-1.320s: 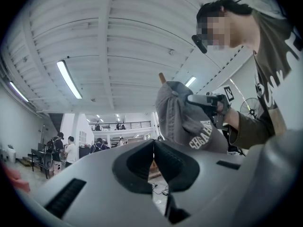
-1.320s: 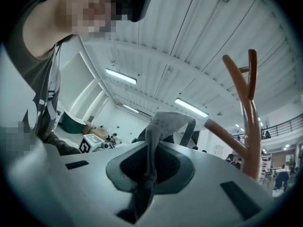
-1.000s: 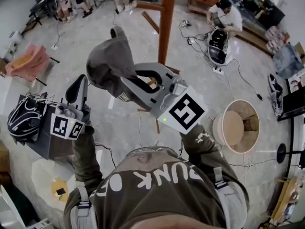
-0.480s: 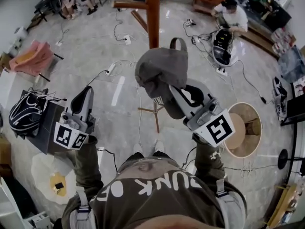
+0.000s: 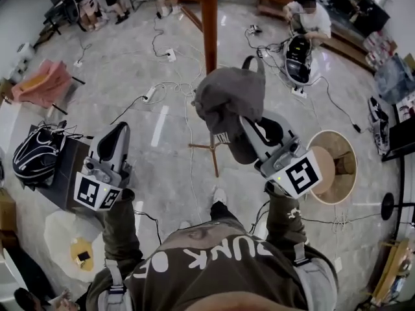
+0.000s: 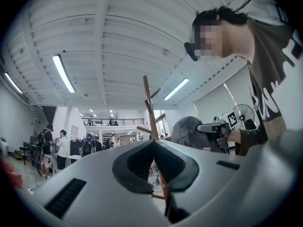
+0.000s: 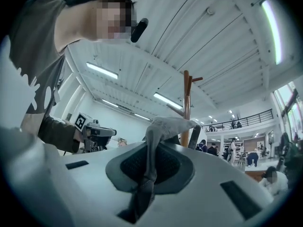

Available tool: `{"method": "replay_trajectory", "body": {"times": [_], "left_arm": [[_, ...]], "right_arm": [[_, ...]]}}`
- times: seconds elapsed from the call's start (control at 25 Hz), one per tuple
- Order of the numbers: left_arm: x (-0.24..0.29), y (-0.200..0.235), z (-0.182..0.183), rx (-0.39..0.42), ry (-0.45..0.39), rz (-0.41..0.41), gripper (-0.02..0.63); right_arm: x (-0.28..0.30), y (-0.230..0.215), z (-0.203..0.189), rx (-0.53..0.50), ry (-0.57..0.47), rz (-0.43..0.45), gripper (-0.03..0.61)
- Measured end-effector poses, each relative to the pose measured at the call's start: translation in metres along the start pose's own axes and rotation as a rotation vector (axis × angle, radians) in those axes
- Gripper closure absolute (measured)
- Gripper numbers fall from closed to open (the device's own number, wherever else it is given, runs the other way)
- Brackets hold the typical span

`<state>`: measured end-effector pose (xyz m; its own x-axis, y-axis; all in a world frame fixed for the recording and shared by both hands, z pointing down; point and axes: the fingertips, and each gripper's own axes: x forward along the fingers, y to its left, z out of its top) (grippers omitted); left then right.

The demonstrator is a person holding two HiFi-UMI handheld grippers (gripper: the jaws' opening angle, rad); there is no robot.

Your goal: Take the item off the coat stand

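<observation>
grey cap (image 5: pixel 230 96) is off its peg, pinched in the right tongs (image 5: pixel 235 129), overlapping the coat stand (image 5: pixel 209 18) pole at 12 o'clock. left tongs (image 5: pixel 118 129) clenched on nothing, open floor around them. cables (image 5: pixel 170 86) at 11, round wooden tub (image 5: pixel 347 173) at 3, backpack (image 5: pixel 35 154) at 9.

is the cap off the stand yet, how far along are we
Done: the grey cap hangs clear of the coat stand. In hand: the right gripper is shut on the cap's fabric. Left: perhaps only setting it down; the left gripper is shut and empty.
</observation>
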<state>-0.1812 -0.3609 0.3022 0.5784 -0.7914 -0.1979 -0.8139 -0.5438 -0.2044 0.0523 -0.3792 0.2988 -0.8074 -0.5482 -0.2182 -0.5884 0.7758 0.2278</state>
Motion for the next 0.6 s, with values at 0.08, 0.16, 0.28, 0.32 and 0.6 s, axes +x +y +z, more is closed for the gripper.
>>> {"method": "replay_trajectory", "body": {"times": [0.08, 0.16, 0.28, 0.32, 0.6], "left_arm": [[-0.027, -0.003, 0.002, -0.007, -0.018, -0.015, 0.609], [-0.058, -0.006, 0.005, -0.016, -0.032, -0.028, 0.609], [-0.104, -0.015, 0.011, -0.028, -0.038, -0.061, 0.609], [-0.119, -0.017, 0.014, -0.035, -0.038, -0.073, 0.609], [-0.188, -0.038, 0.045, -0.057, -0.057, -0.125, 0.609]], "right_arm": [[-0.006, 0.025, 0.003, -0.016, 0.014, -0.025, 0.557], [-0.014, 0.055, 0.007, -0.049, 0.037, -0.041, 0.557], [-0.029, 0.103, 0.018, -0.094, 0.074, -0.078, 0.557], [-0.034, 0.119, 0.022, -0.101, 0.084, -0.092, 0.557], [-0.071, 0.193, 0.046, -0.109, 0.118, -0.175, 0.557]]}}
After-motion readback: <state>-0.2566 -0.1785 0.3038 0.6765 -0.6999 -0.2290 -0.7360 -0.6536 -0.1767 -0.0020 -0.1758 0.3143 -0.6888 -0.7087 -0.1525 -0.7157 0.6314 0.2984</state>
